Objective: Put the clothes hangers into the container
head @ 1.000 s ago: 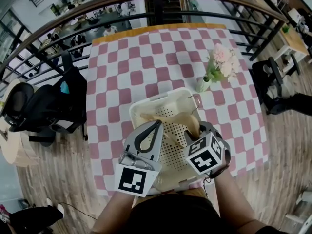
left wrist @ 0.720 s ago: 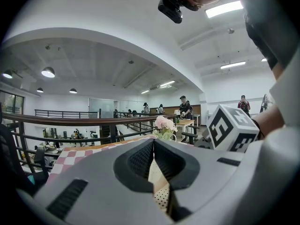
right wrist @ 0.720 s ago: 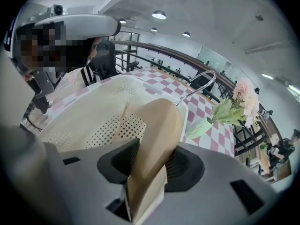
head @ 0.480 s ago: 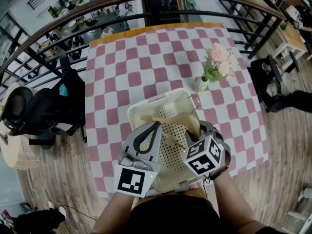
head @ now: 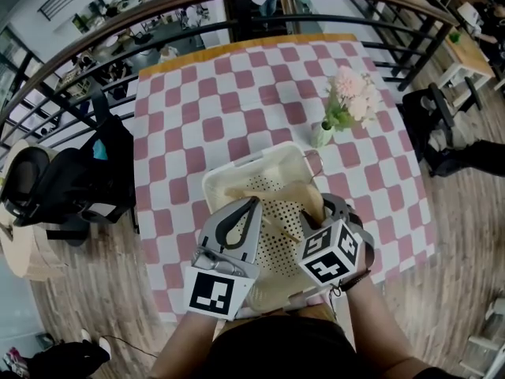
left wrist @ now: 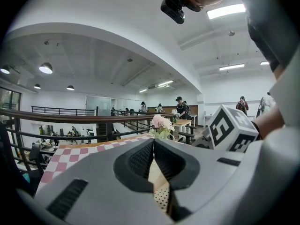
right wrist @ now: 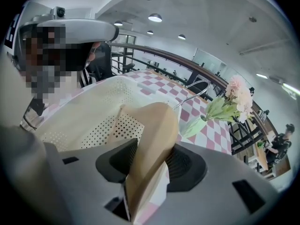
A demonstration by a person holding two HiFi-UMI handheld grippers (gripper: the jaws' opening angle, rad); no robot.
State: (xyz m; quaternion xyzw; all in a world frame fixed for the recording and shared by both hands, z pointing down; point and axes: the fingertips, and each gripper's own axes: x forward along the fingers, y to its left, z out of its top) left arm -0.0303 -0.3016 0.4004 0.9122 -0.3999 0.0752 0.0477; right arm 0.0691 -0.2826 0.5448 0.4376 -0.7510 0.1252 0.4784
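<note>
Checked table (head: 237,93) beside a railing (head: 158,34), with a white basket (head: 245,163) at its near edge.
Right gripper (right wrist: 157,146) is over the basket and its jaws are opening; a hanger (right wrist: 152,125) of wood stands between them and touches both pads, and its far end lies in the basket. Left gripper (left wrist: 153,142) hovers beside it, jaws pressed together, holding nothing.

My right gripper (head: 322,205) has its jaws opening, but the wooden hanger (right wrist: 151,139) fills the gap between them. Just ahead the container (right wrist: 89,104) wall rises, and beyond it to the right stands a vase of flowers (head: 324,134). My left gripper (head: 254,202), its jaws together, crowds the left side. Farther ahead the checked table (head: 197,109) gives free room up to the railing (left wrist: 70,117).
</note>
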